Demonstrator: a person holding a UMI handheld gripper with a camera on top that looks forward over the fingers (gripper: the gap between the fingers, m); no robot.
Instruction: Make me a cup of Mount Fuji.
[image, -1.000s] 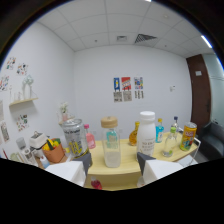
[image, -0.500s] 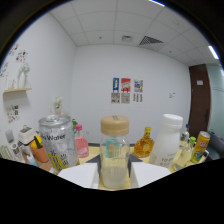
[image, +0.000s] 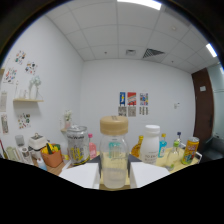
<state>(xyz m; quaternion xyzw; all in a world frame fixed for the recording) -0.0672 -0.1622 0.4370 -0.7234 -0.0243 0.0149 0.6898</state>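
jaws spread, bottle between | bottle (image: 114, 160): clear glass, tan lid, pale liquid

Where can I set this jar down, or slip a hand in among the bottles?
Little bare table shows. The jar stands between the gripper's fingers. A narrow gap separates it from the silver can; another from the white bottle. Crowded beyond: orange cup one side, yellow can the other.

Three posters (image: 131, 103) on far wall; dark door (image: 205, 116) at right; shelf (image: 27, 100) on left wall; ceiling vent (image: 153, 52) above.
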